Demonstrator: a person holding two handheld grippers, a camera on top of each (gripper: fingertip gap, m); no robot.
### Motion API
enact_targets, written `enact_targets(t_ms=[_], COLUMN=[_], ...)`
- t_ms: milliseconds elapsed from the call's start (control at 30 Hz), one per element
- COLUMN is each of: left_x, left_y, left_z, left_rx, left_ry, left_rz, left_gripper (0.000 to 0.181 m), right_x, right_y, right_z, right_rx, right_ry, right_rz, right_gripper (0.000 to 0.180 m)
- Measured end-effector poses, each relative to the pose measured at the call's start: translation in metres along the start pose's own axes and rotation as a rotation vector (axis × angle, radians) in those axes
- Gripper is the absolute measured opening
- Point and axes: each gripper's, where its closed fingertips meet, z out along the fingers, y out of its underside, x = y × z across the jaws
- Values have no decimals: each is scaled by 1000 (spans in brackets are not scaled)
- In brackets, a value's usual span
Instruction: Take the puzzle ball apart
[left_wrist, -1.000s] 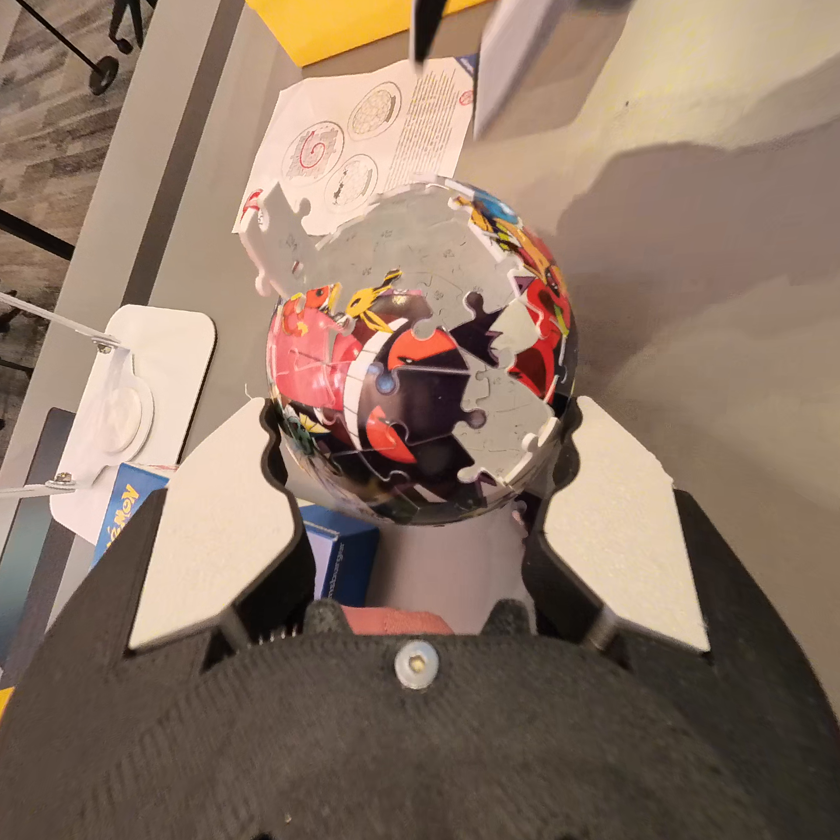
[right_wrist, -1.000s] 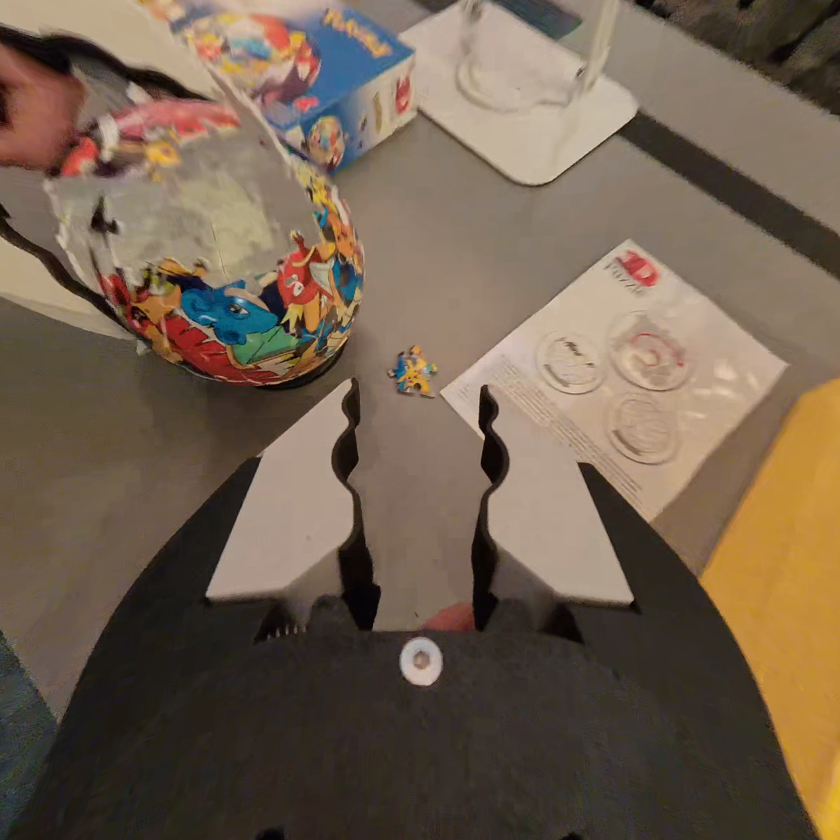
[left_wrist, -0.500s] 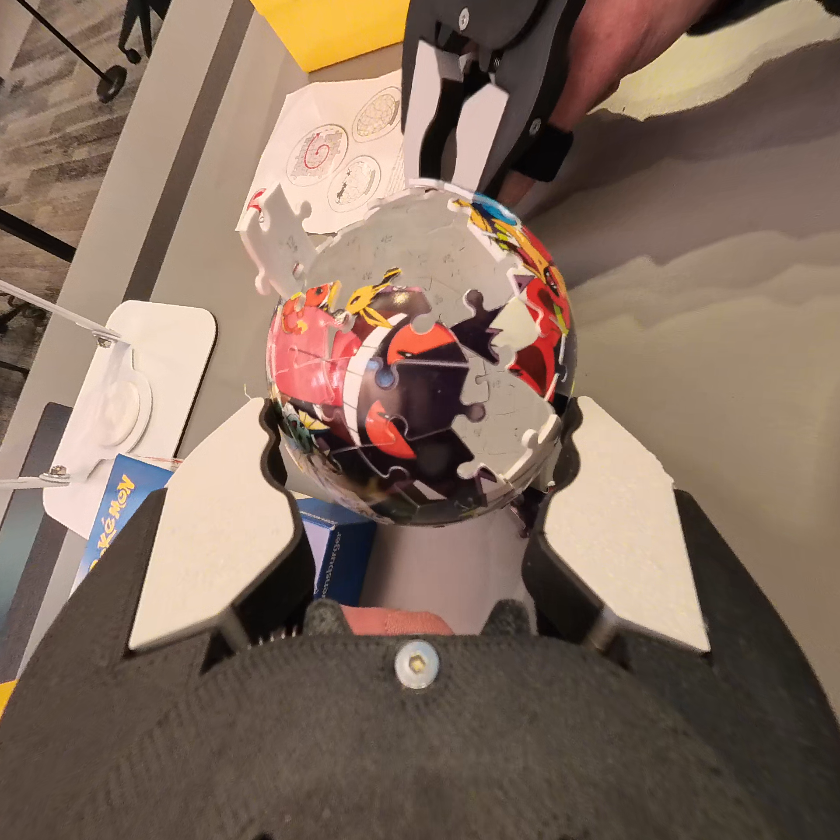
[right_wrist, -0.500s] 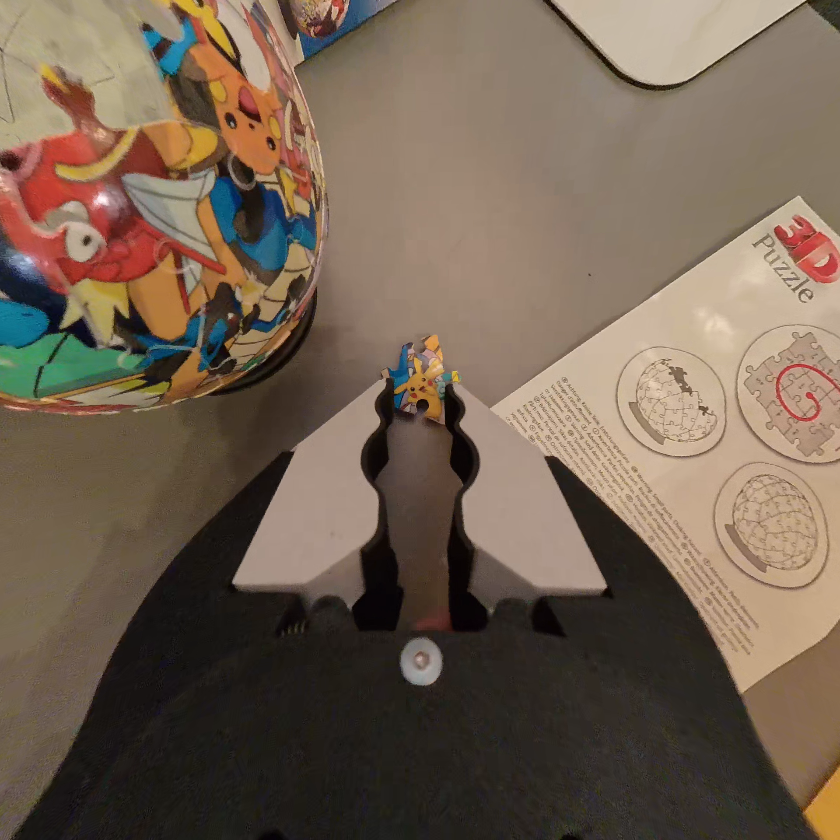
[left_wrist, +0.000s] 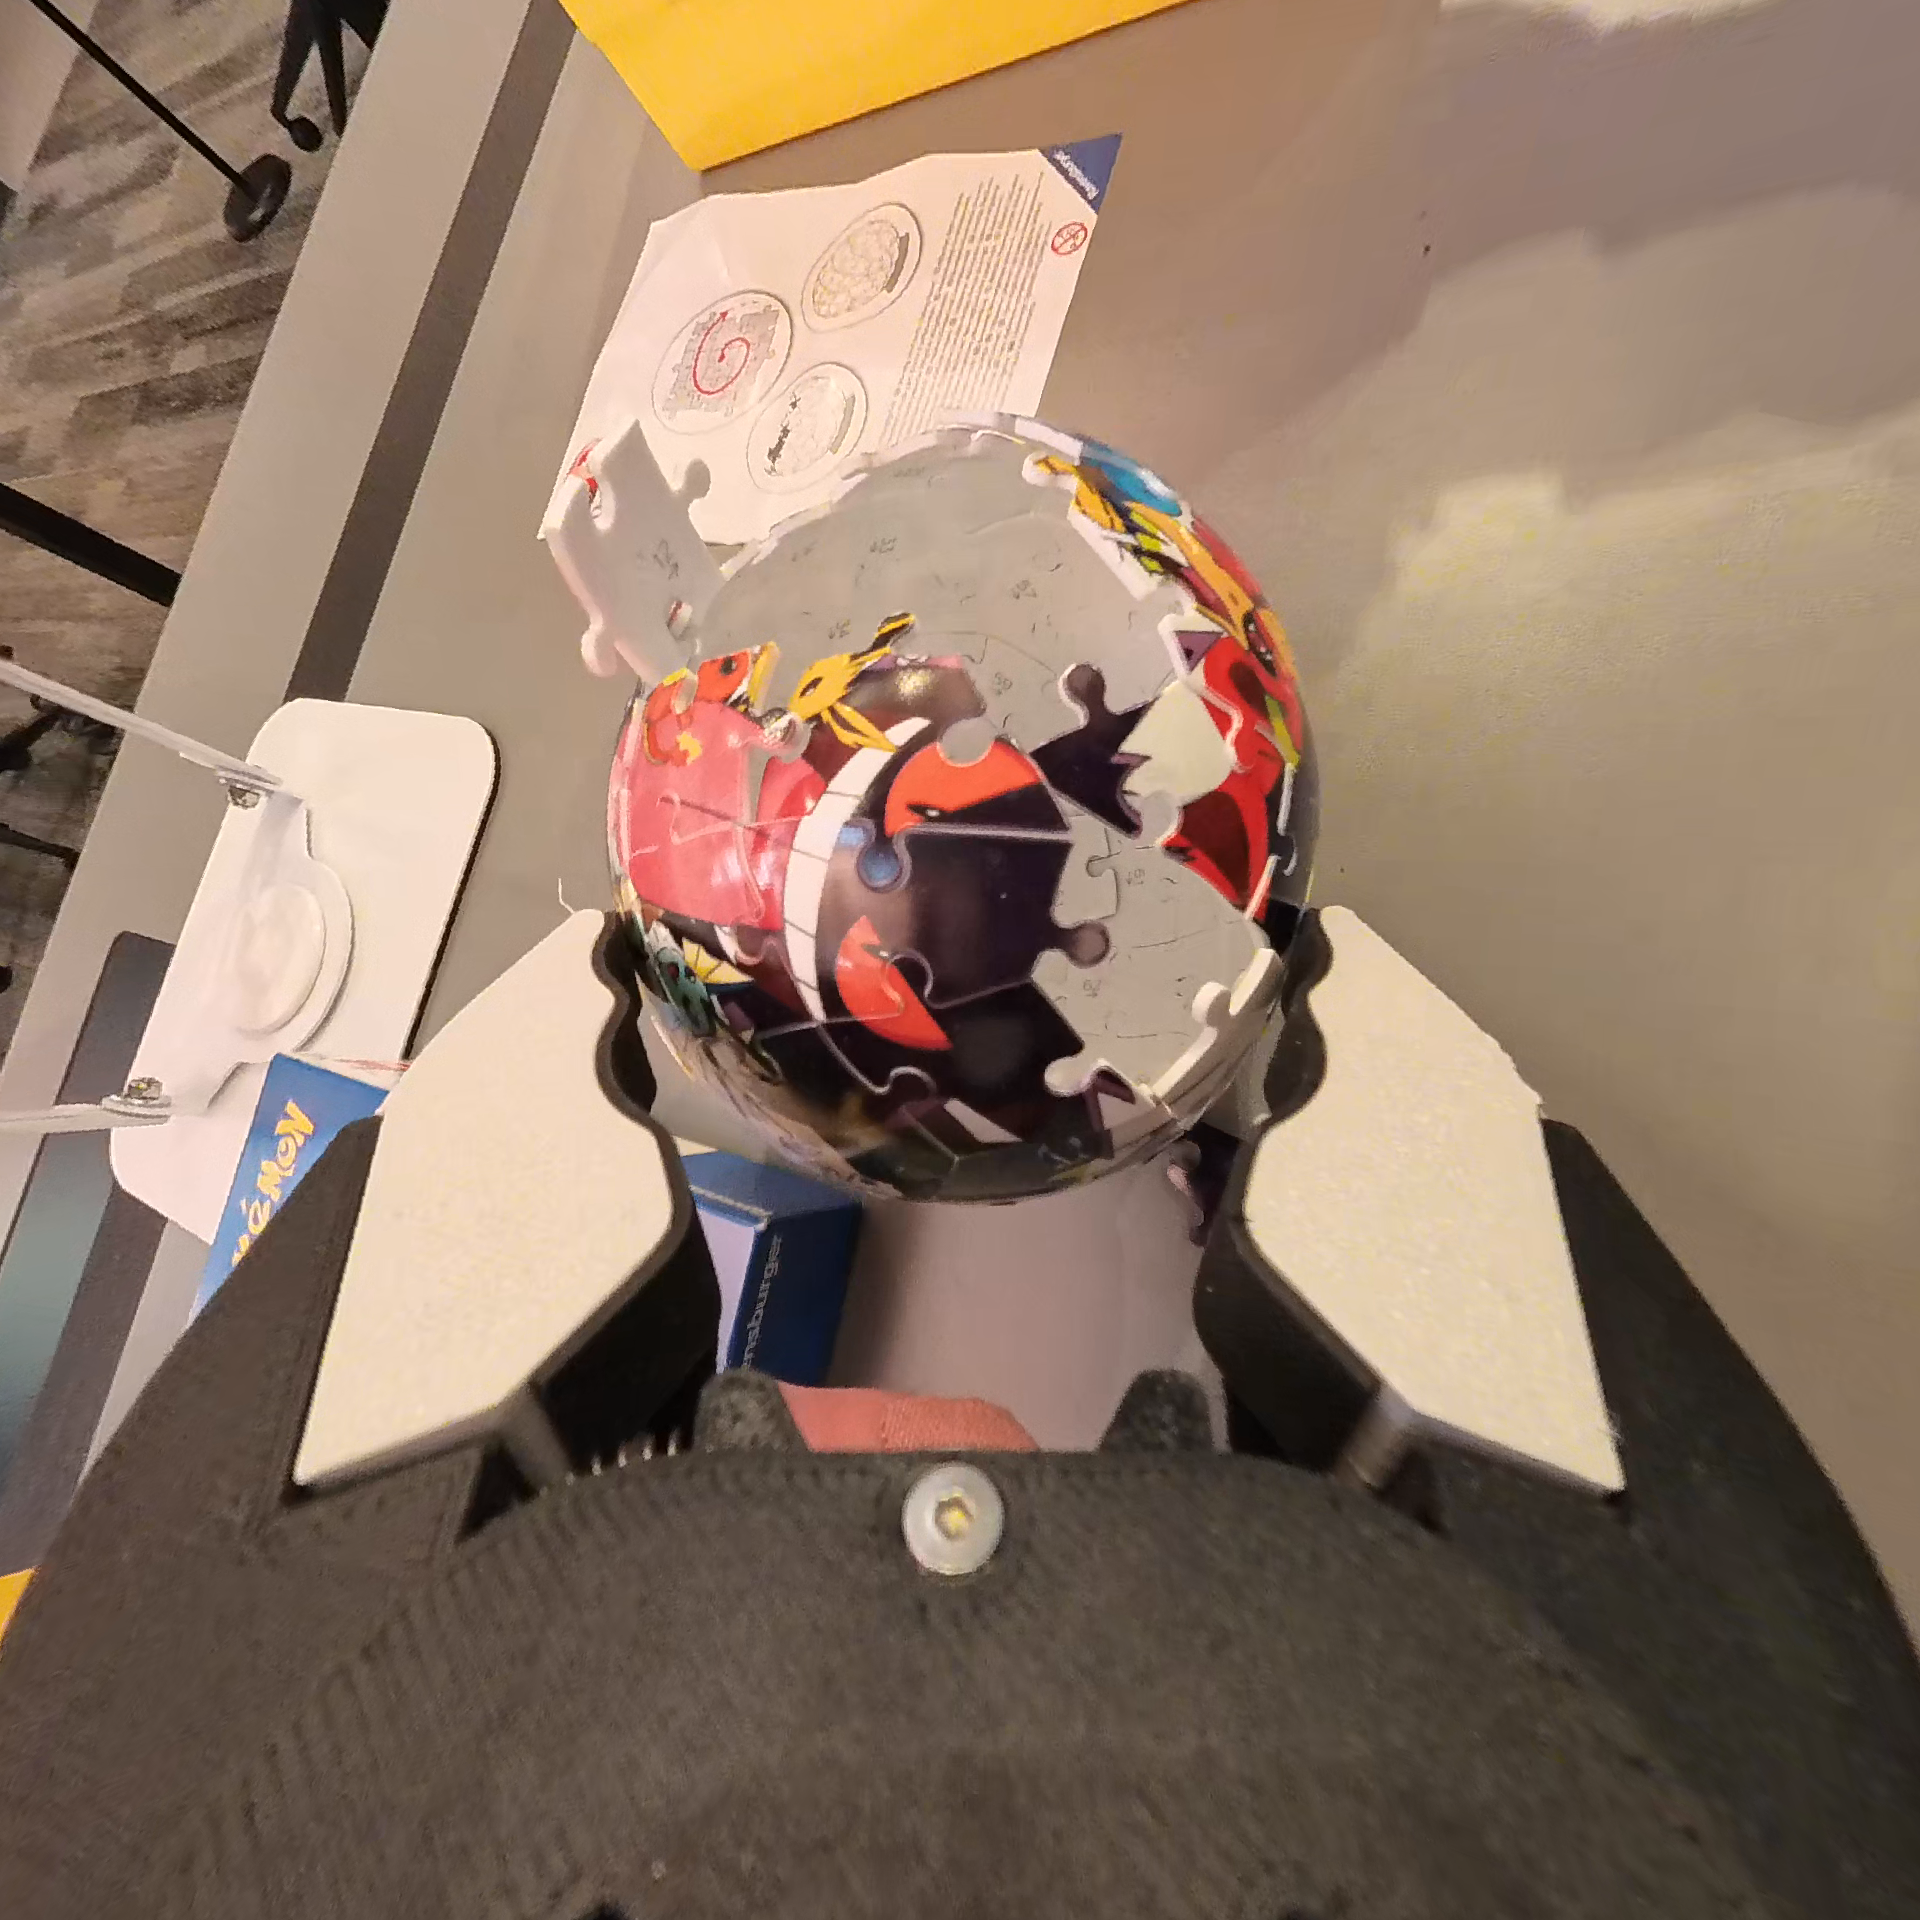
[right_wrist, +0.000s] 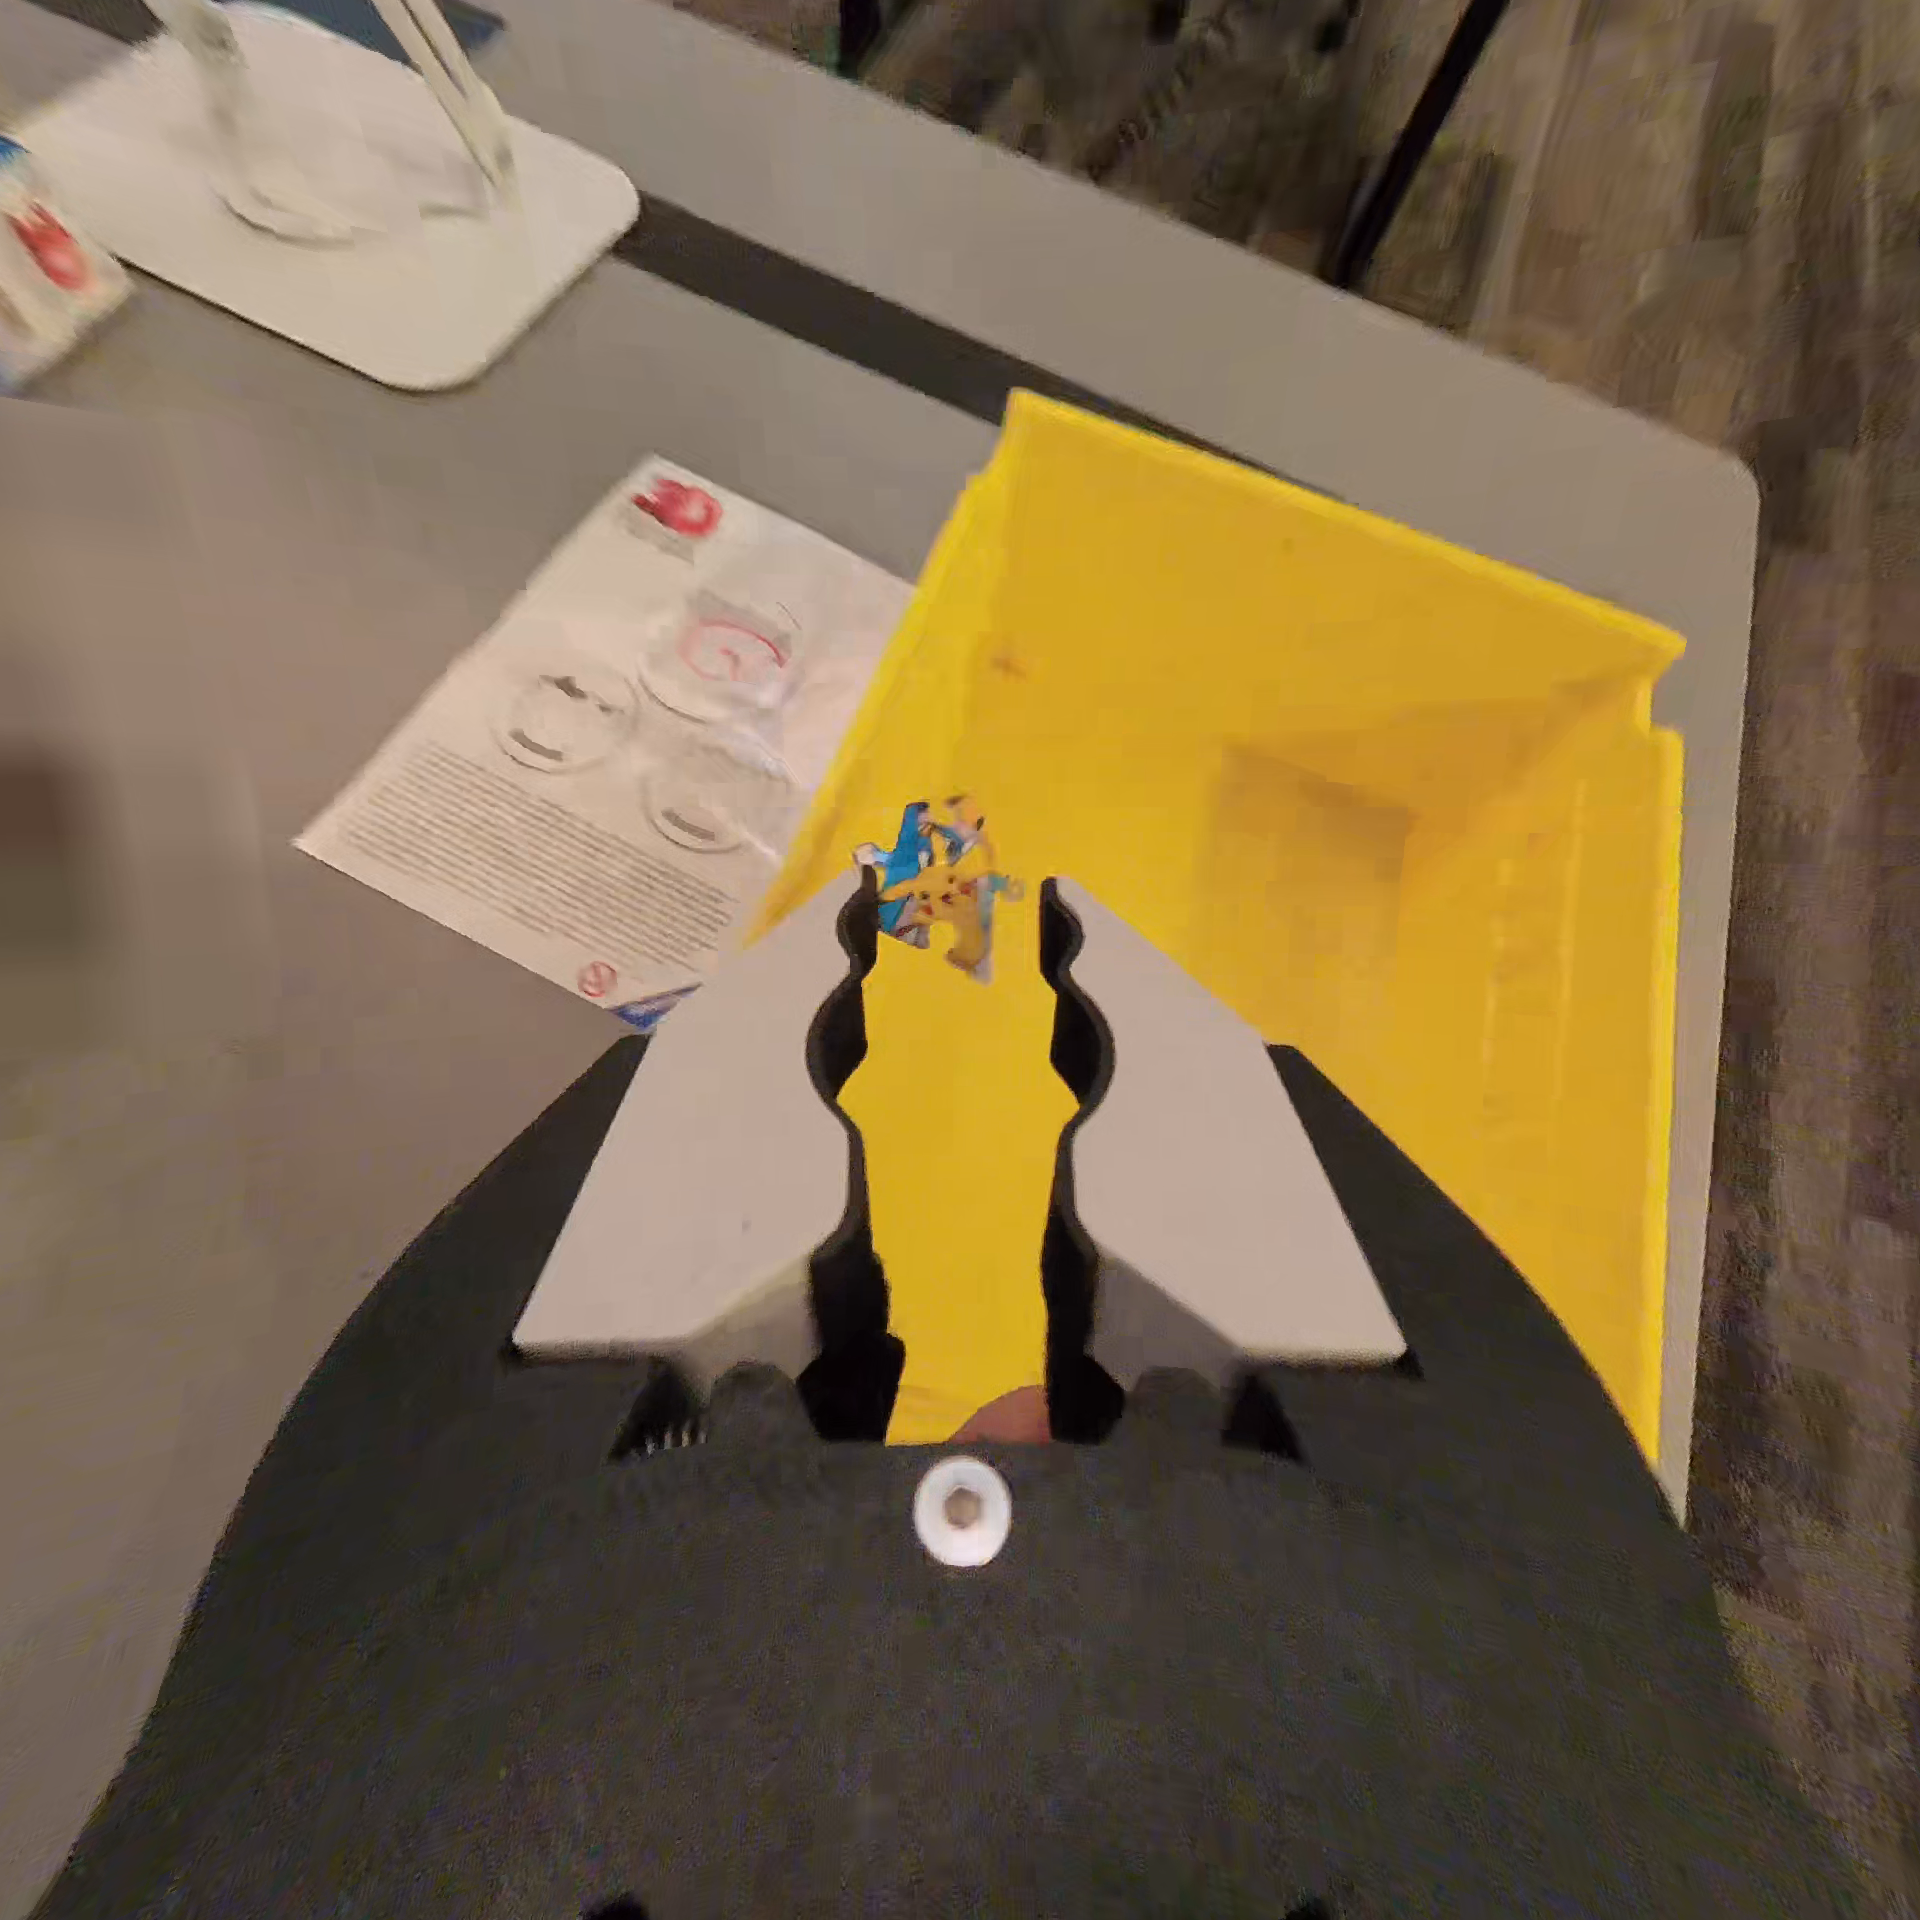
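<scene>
Over the yellow bin (right_wrist: 1299, 727), my right gripper (right_wrist: 951, 888) released, loose puzzle piece (right_wrist: 935, 883) between its tips, my left gripper (left_wrist: 951, 977) clenched round the half-stripped puzzle ball (left_wrist: 956, 821), leaflet (left_wrist: 862, 312) on the table (left_wrist: 1558, 623).

Instruction sheet (left_wrist: 862, 312) beside yellow bin (right_wrist: 1299, 727); white stand (left_wrist: 301, 914).
</scene>
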Motion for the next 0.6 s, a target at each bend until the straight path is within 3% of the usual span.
enact_targets(t_ms=[67, 167, 300, 433, 600], left_x=[0, 0, -1, -1, 1], left_y=[-1, 0, 0, 0, -1], left_z=[0, 0, 0, 1, 1], left_rx=[-2, 6, 1, -25, -53], left_ry=[-4, -2, 22, 32, 44], left_rz=[1, -7, -1, 21, 64], left_gripper=[116, 116, 116, 116, 115], right_x=[11, -8, -126, -233, -291], right_y=[18, 6, -40, -54, -70], right_z=[4, -14, -36, -18, 21], right_rx=[-31, 44, 223, 234, 241], right_ry=[51, 90, -214, -430, -493], right_rz=[-19, -84, -167, -311, -497], right_gripper=[35, 33, 35, 39, 34])
